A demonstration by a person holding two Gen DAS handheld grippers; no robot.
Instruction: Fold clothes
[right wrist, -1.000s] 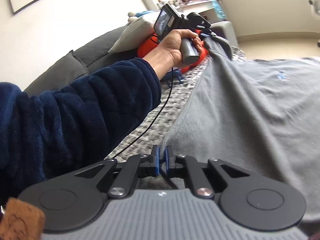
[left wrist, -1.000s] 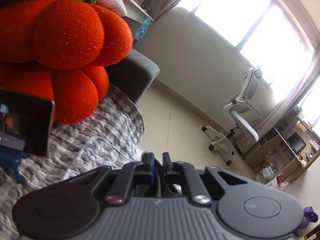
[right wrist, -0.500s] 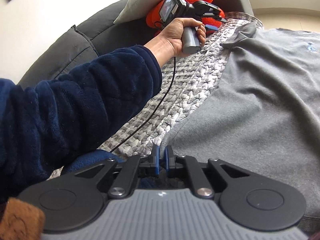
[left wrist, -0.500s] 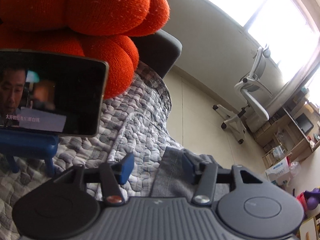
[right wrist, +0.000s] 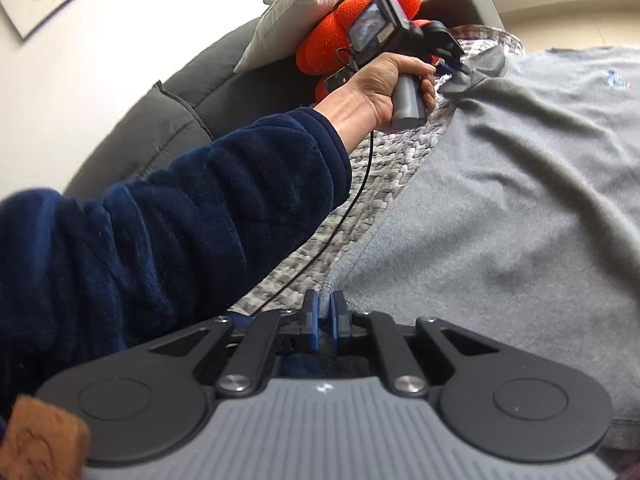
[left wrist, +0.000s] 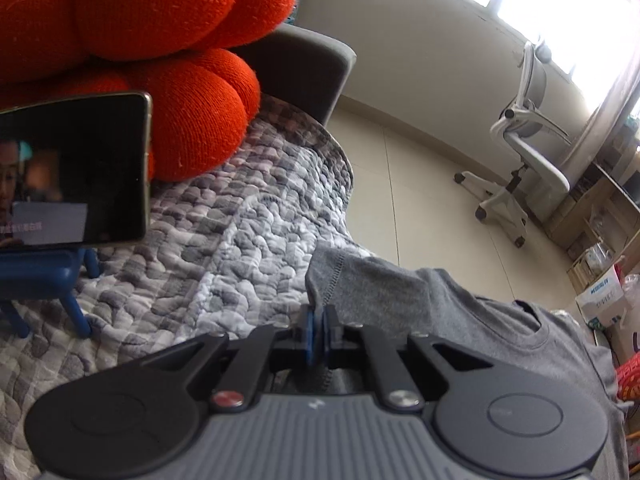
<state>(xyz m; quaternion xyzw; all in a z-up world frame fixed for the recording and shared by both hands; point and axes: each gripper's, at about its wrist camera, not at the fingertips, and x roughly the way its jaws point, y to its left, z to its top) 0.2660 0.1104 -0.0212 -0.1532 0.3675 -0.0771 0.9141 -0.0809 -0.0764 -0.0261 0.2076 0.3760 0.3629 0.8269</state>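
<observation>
One grey T-shirt, one orange cushion, one phone, one office chair, two grippers.

T-shirt lies on quilt, cushion behind.

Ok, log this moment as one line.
stage: grasping | left gripper: shut on sleeve | right gripper: shut on hem corner | shirt: flat

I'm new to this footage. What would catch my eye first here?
The bright orange knitted pumpkin cushion at the sofa's end, above a phone propped on a small blue stand. Then the grey T-shirt spread over the grey quilted cover, its sleeve pinched by the left gripper.
</observation>
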